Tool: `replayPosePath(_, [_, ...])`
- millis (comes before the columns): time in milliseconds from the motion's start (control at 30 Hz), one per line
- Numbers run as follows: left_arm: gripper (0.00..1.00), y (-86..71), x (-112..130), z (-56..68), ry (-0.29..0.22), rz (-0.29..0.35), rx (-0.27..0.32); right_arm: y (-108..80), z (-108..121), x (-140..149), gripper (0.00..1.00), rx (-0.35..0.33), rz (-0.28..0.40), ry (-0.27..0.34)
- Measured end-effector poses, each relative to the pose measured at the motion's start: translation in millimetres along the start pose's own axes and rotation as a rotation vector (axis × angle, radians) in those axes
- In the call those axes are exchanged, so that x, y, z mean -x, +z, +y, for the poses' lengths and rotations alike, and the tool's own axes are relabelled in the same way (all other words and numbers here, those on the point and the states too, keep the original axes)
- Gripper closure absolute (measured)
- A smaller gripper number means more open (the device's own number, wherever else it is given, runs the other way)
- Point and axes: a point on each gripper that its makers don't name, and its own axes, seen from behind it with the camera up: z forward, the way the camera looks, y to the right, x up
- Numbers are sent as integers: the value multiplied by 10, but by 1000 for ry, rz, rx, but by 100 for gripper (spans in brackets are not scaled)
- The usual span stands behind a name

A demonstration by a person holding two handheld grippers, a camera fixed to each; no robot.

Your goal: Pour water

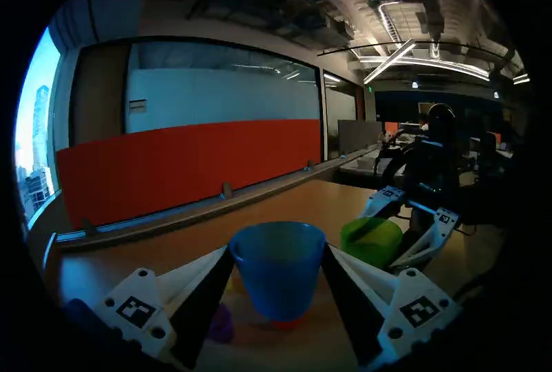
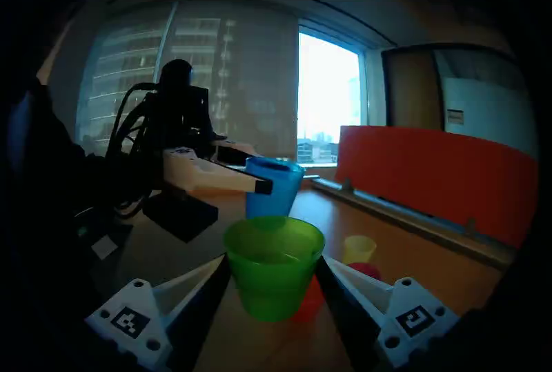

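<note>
Currently both cups are held up off the table (image 1: 324, 199), upright, near each other but not touching. From the right gripper view the blue cup (image 1: 277, 268) sits just behind the green cup (image 2: 274, 272) and a little higher. The insides are too dark to tell which one holds water.

Risks, as I judge them:
- Rims are not lined up. Tipping either cup from this spacing would likely send the water down between them onto the wood, or onto the yellow cup (image 2: 359, 248) and red cup (image 2: 367, 270) standing on the table below.
- Both cups taper toward the base and look like smooth plastic. Held by the sides, a tilted cup could slide out through the fingers, more so if it is wet.
- A fast tilt would throw the water past the far rim of the receiving cup.
- Cup knocking cup on the way in could twist one of them in its hold.

Tongs:
- Left tongs (image 1: 276, 255): opened about a cup's width, both fingers pressed against opposite sides of the blue cup, gripping near the upper half.
- Right tongs (image 2: 272, 261): same spread, both fingers against the sides of the green cup just under its rim. Nothing else is touched by either pair.
</note>
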Motion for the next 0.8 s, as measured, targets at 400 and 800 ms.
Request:
replayPosePath(400, [13,-114,400,94,17,-90,12,-115,42,168,12,7,-55,4])
replayPosePath(800, [13,-117,799,272,50,-171,41,-190,92,315,12,25,-103,3])
